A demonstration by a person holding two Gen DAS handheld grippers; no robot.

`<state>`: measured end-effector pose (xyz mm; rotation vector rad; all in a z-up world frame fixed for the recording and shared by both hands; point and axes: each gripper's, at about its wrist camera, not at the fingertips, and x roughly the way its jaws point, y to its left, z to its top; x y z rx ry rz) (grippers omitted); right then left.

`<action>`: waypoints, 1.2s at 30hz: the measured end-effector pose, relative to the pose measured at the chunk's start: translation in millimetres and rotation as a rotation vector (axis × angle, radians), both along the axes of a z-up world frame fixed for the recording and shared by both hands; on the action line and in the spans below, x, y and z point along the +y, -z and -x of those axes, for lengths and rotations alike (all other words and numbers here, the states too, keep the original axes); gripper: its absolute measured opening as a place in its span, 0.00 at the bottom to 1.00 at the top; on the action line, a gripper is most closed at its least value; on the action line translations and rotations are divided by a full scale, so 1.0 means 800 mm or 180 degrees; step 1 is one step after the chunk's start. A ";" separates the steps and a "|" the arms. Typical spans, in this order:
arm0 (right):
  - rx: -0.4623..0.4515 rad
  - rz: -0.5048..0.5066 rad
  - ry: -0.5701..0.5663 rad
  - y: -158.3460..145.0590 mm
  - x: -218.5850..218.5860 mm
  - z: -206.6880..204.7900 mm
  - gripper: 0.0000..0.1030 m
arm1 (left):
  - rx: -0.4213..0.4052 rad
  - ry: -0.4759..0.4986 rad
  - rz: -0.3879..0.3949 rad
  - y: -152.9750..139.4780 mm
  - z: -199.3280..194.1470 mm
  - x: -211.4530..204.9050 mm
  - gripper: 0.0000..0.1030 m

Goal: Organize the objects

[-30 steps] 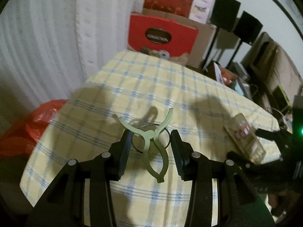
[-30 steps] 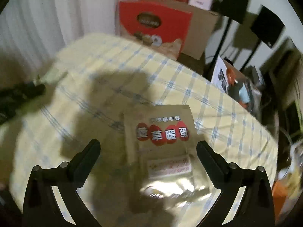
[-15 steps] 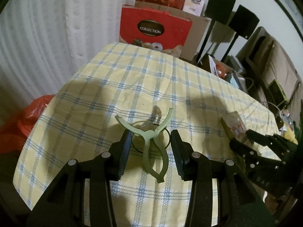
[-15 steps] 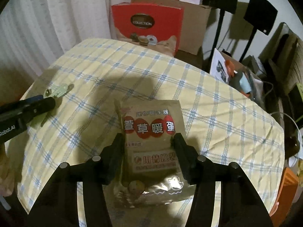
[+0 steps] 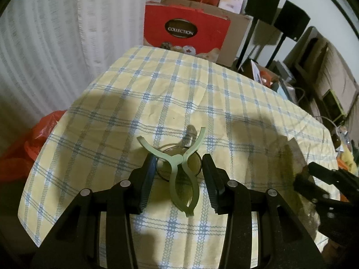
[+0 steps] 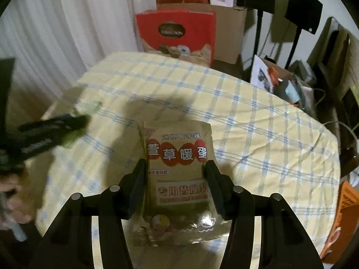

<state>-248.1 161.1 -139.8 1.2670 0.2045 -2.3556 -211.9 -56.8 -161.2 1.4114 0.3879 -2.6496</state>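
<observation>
My left gripper (image 5: 179, 170) is shut on a pale green plastic clip (image 5: 182, 170) with a metal ring, held above the near part of the yellow checked tablecloth (image 5: 190, 94). My right gripper (image 6: 177, 174) is shut on a tan hand-warmer packet (image 6: 179, 168) with red circles and Chinese print, held above the cloth (image 6: 258, 123). In the left wrist view the right gripper (image 5: 323, 186) shows at the right edge. In the right wrist view the left gripper (image 6: 51, 130) shows blurred at the left, with the green clip (image 6: 87, 109) at its tip.
A red "Collection" box (image 5: 186, 31) and cardboard boxes (image 6: 226, 29) stand behind the table. White curtains (image 5: 56, 44) hang at the left. A red plastic bag (image 5: 33, 141) lies left of the table. Black speaker stands (image 6: 298, 13) and clutter are at the right.
My right gripper has closed on the packet and lifted it off the cloth. My left gripper keeps the clip and has risen a little, tilting toward the far side.
</observation>
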 end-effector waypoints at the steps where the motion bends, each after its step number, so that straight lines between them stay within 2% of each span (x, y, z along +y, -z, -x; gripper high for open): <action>1: -0.0001 0.0095 -0.0007 -0.006 0.002 -0.003 0.53 | 0.0004 0.0009 -0.0019 0.000 0.000 0.000 0.38; 5: 0.0016 0.0350 -0.0013 -0.030 0.013 -0.015 0.53 | 0.0033 0.0059 -0.0088 -0.006 -0.002 0.004 0.38; 10: 0.0277 0.0029 0.0298 -0.055 0.037 -0.029 0.52 | 0.0103 0.0110 -0.0018 -0.020 -0.008 0.015 0.38; 11: 0.0310 -0.0018 0.0365 -0.058 0.042 -0.031 0.40 | 0.0114 0.0122 -0.0012 -0.023 -0.010 0.017 0.38; 12: 0.0321 0.0012 0.0388 -0.061 0.048 -0.034 0.00 | 0.0129 0.0134 -0.0006 -0.026 -0.011 0.020 0.38; 13: 0.0279 0.0098 0.0454 -0.066 0.058 -0.036 0.09 | 0.0147 0.0150 0.0005 -0.030 -0.013 0.023 0.38; 14: 0.0294 0.0114 0.0506 -0.070 0.064 -0.039 0.12 | 0.0159 0.0169 0.0033 -0.034 -0.015 0.027 0.38; 18: 0.0261 -0.0086 0.0638 -0.072 0.081 -0.041 0.17 | 0.0181 0.0242 0.0099 -0.041 -0.018 0.039 0.38; 20: 0.0217 -0.0061 0.0702 -0.069 0.095 -0.042 0.48 | 0.0188 0.0252 0.0114 -0.043 -0.019 0.043 0.38; 21: 0.0204 -0.0089 0.0767 -0.066 0.100 -0.041 0.75 | 0.0197 0.0253 0.0108 -0.044 -0.019 0.044 0.38; 22: 0.0228 -0.0168 0.0840 -0.061 0.104 -0.041 0.86 | 0.0201 0.0252 0.0099 -0.043 -0.018 0.045 0.38; 23: 0.0261 -0.0211 0.0833 -0.057 0.104 -0.042 0.87 | 0.0200 0.0259 0.0089 -0.042 -0.018 0.046 0.38; 25: 0.0246 -0.0240 0.0687 -0.041 0.099 -0.038 0.95 | 0.0168 0.0293 0.0079 -0.037 -0.015 0.050 0.38; 29: 0.0030 -0.0308 0.0490 0.003 0.087 -0.013 0.96 | 0.0136 0.0328 0.0098 -0.032 -0.012 0.058 0.38; 31: 0.0004 -0.0301 0.0383 0.019 0.083 -0.009 0.96 | 0.0150 0.0326 0.0090 -0.032 -0.012 0.057 0.38; 36: 0.0057 -0.0279 0.0426 0.037 0.094 -0.008 0.99 | 0.0140 0.0289 0.0070 -0.027 -0.008 0.055 0.38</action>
